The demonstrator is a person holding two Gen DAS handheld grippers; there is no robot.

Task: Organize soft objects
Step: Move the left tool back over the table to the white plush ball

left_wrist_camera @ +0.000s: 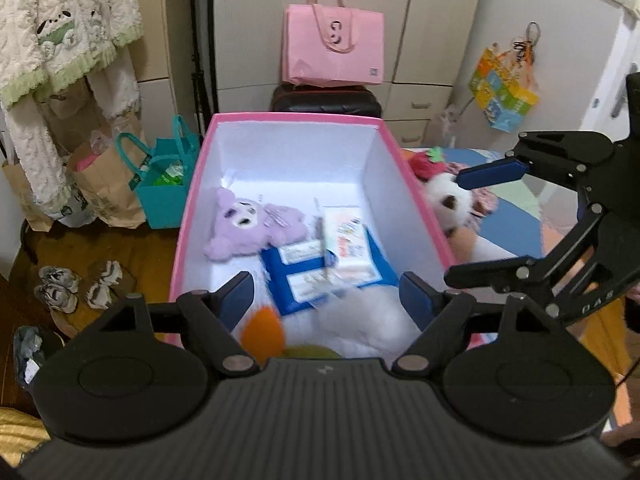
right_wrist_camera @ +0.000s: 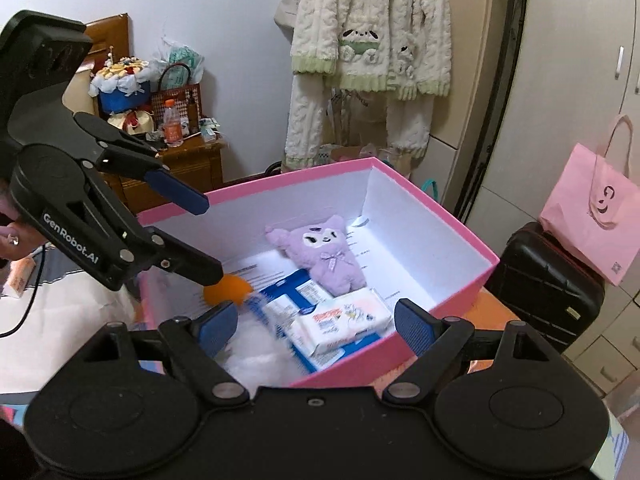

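A: Starting with the left gripper (left_wrist_camera: 326, 292). How wide?

B: Spread well apart, blue-padded fingers (left_wrist_camera: 240, 296) clamped on nothing. Hanging over the near end of the pink cardboard box with white inside walls (left_wrist_camera: 294, 118).

A: Touching anything at all?

B: Nothing pressed by either pad. Just below and between them, a blurred white fluffy soft toy with a round orange part (left_wrist_camera: 360, 312), lying in the near end of the box. Hard to say more about it through the blur.

A: And the right gripper (right_wrist_camera: 316, 320)?

B: Wide open too, and empty. Held over the near pink rim of the box, beside the left gripper but apart from it. In the left wrist view, seen side-on past the right wall of the box, with clear space between the pads.

A: Further into the box?

B: Toward the middle, a pale purple plush doll with a small bow (right_wrist_camera: 320, 252), lying face up on the white floor. Right beside it, flat blue-and-white packs of wipes (left_wrist_camera: 304, 276), and resting on top of them, slightly tilted, a white soft pack printed in colours (right_wrist_camera: 340, 320).

A: Anything soft outside the box?

B: Just beyond the right wall, a white plush toy with dark patches (left_wrist_camera: 448, 200), lying on a blue patterned cover (left_wrist_camera: 512, 220). Behind the far wall, a black hard suitcase (left_wrist_camera: 324, 100) with a pink paper bag (left_wrist_camera: 334, 48) standing on it.
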